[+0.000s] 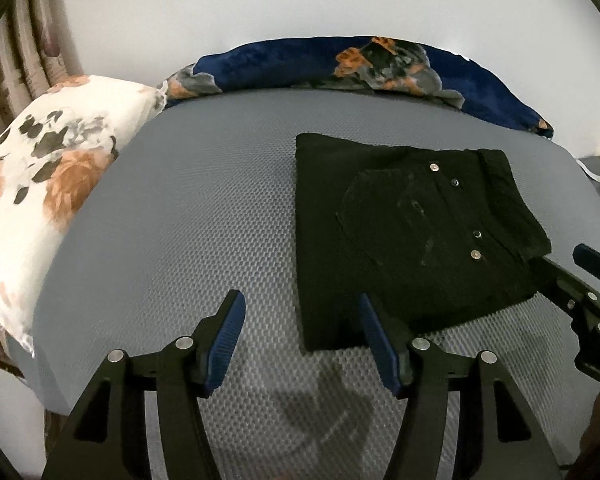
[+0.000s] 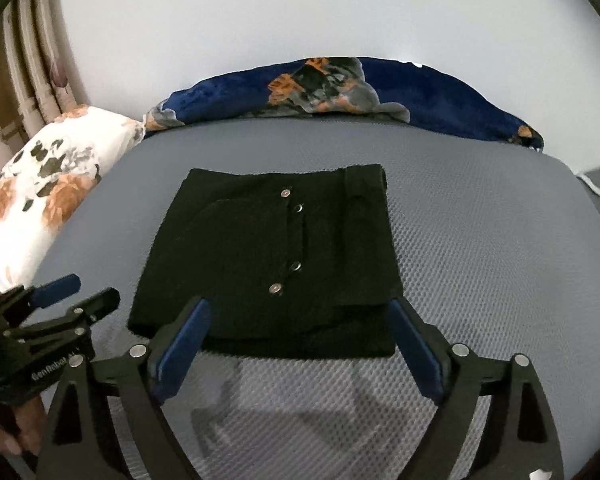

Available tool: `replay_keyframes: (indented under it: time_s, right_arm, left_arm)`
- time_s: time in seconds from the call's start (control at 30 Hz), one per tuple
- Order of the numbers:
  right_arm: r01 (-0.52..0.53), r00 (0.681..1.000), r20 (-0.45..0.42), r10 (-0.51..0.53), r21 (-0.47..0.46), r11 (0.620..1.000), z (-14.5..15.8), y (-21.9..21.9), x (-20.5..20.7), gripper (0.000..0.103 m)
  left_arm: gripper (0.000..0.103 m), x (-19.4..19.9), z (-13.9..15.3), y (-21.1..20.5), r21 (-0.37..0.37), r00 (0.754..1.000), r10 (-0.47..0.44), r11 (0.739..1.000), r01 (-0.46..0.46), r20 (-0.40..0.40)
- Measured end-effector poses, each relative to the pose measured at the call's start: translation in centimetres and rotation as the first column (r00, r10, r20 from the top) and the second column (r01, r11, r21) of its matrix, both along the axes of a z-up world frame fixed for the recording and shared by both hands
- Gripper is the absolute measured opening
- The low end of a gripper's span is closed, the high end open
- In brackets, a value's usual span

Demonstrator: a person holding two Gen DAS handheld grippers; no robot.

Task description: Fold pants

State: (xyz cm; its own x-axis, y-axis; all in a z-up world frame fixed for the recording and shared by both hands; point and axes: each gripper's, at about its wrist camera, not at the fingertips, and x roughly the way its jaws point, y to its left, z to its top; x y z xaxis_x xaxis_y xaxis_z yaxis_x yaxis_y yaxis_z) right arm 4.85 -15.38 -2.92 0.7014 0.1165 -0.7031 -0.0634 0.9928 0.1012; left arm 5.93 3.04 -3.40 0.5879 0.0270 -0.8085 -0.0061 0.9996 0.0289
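Black folded pants (image 2: 268, 256) lie free; both grippers (image 1: 302, 312) (image 2: 300, 318) gape empty, white cloth (image 2: 598, 186) clearer in right view

Black pants (image 2: 260, 256) with silver studs lie on a grey dimpled mattress (image 2: 480, 248); at ten o'clock a white pillow (image 2: 48, 196) with orange flowers, at twelve a navy floral blanket (image 2: 420, 96).

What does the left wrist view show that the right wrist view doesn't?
Left wrist only: its own open left gripper over bare mattress, with the pants off to the right. Right wrist only: the open right gripper centred at the pants' near edge, holding nothing. Both: folded black pants lying flat, white floral pillow, blue blanket, and the other gripper at the frame edge.
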Motion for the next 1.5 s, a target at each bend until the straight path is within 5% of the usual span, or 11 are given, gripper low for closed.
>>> replay_keyframes:
  time_s: [0.2, 1.5]
  right_arm:
    - [0.06, 0.998, -0.009, -0.06, -0.002, 0.998, -0.7, 0.5, -0.9, 0.09]
    - [0.045, 0.998, -0.053, -0.046, -0.008, 0.999, -2.1, 1.1, -1.6, 0.09]
  left_arm:
    - [0.061, -0.9, -0.1, 0.0, -0.019, 1.0, 0.014, 1.0, -0.013, 0.019]
    - [0.061, -1.9, -0.1, -0.3, 0.013, 0.999, 0.019, 1.0, -0.019, 0.025]
